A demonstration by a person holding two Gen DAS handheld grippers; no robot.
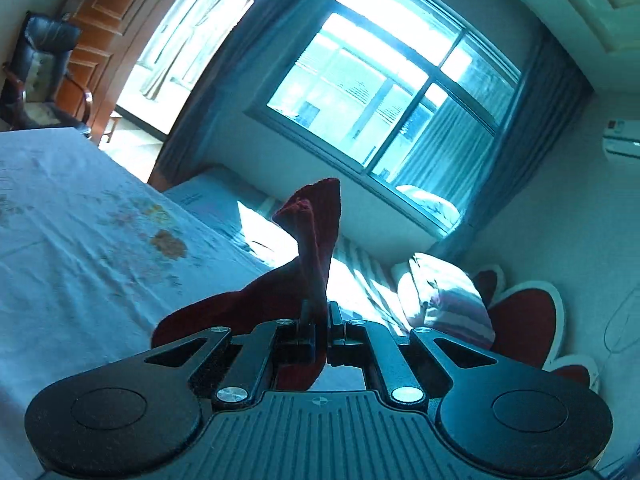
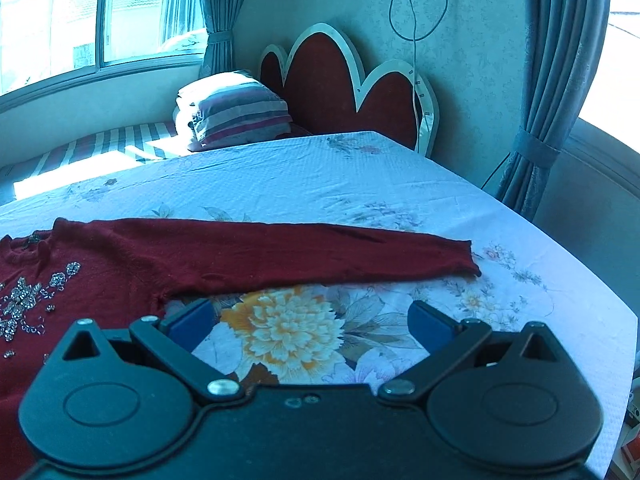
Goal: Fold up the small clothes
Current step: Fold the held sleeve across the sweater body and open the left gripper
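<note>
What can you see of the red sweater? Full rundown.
The red sweater is a dark red fine knit with silvery beaded flowers on the chest. Its body lies flat on the floral sheet. One long sleeve stretches out flat across the sheet, cuff free, just beyond the open right tongs, which do not touch it. The other sleeve is pinched in the shut left tongs and lifted off the bed, its cuff standing up in the air.

Both hand-held grippers: black linkage arms, silver screws, round side discs. Right [image 2: 308, 320] blue pads; left [image 1: 322, 320] ribbed base.
</note>
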